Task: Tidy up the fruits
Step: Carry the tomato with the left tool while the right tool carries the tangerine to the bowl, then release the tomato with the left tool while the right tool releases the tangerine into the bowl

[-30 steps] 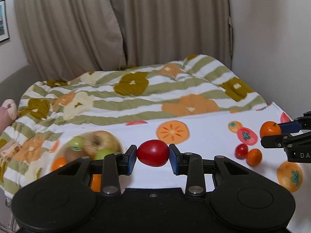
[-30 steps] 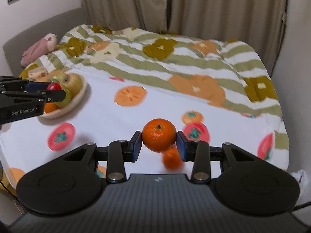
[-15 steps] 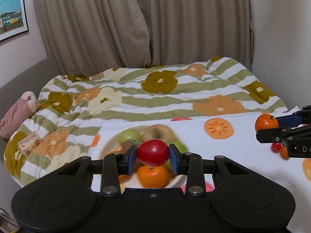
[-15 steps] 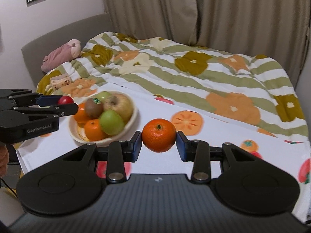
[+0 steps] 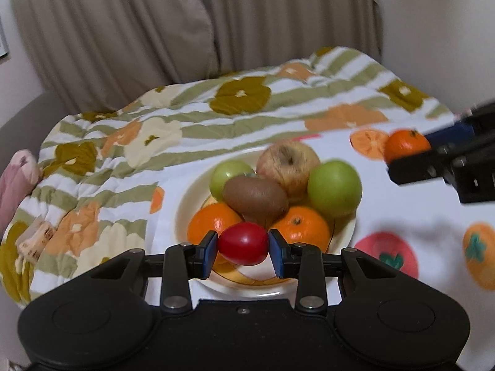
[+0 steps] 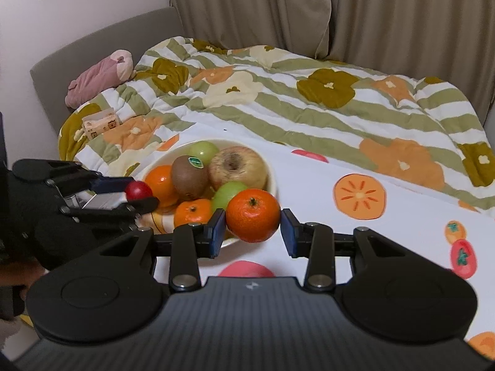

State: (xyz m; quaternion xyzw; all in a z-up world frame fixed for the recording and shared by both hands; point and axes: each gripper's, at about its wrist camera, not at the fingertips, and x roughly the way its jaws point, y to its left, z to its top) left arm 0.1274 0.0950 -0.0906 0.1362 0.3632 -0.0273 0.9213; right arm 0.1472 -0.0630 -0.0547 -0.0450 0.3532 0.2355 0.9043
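Observation:
My left gripper [image 5: 243, 249] is shut on a small red tomato [image 5: 243, 243], held over the near edge of the cream fruit bowl [image 5: 182, 213]. The bowl holds a kiwi [image 5: 255, 198], a pale apple [image 5: 287, 164], two green apples and two oranges. My right gripper [image 6: 252, 230] is shut on a mandarin [image 6: 253, 215], just at the bowl's near right rim [image 6: 272, 179]. In the left wrist view the right gripper [image 5: 411, 151] with its mandarin [image 5: 406, 143] is at the right of the bowl. In the right wrist view the left gripper [image 6: 140, 193] is at the bowl's left.
The bowl stands on a white cloth [image 6: 386, 232] printed with fruit pictures. Behind it lies a striped flowered quilt [image 6: 309, 102]. A pink soft toy [image 6: 99, 77] and a small box [image 6: 100, 123] lie at the far left. Curtains hang behind.
Both grippers have moved left toward the bowl with their fruit. The bowl now sits right under the left gripper and close in front of the right one.

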